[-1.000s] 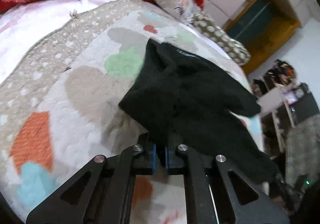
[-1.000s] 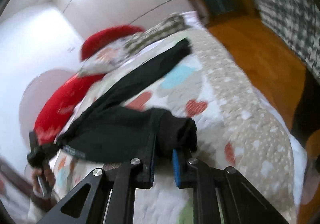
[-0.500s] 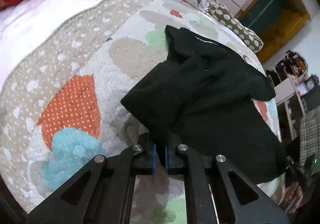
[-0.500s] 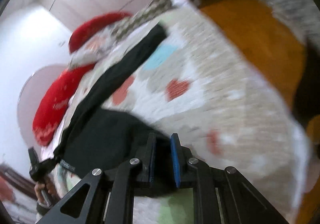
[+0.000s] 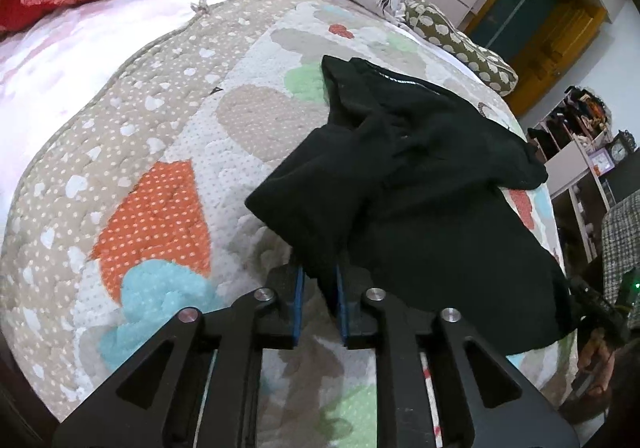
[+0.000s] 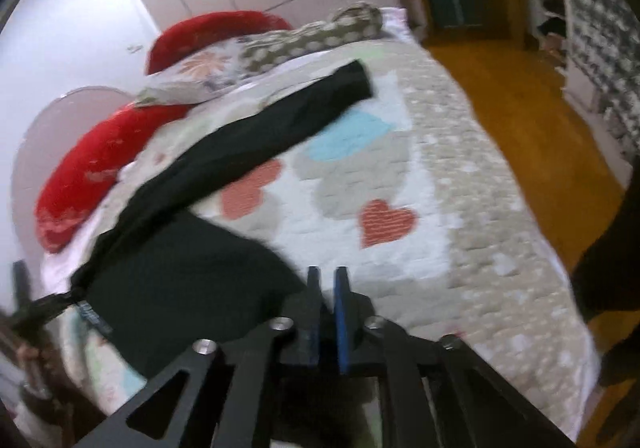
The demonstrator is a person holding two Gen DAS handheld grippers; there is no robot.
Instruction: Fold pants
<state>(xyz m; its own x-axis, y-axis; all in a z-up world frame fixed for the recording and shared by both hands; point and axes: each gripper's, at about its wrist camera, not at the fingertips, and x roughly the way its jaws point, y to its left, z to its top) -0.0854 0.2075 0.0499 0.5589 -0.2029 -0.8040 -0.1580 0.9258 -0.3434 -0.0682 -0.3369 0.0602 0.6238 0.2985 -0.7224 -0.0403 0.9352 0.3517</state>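
A: What does the fold need from the left gripper (image 5: 318, 290)?

B: It pinches a bunched edge of the black pants (image 5: 432, 199), which spread ahead and to its right over the heart-patterned quilt (image 5: 156, 207) on the bed. I'd keep that pinch firm and carry the edge level across, so no wrinkles get trapped.

A: And the right gripper (image 6: 328, 300)?

B: Its jaws are nearly together; the view is blurred, so whether cloth sits between them I cannot tell. The pants lie just left of it, one leg (image 6: 280, 123) stretching far ahead-left. Both grippers sit low, angled down toward the quilt.
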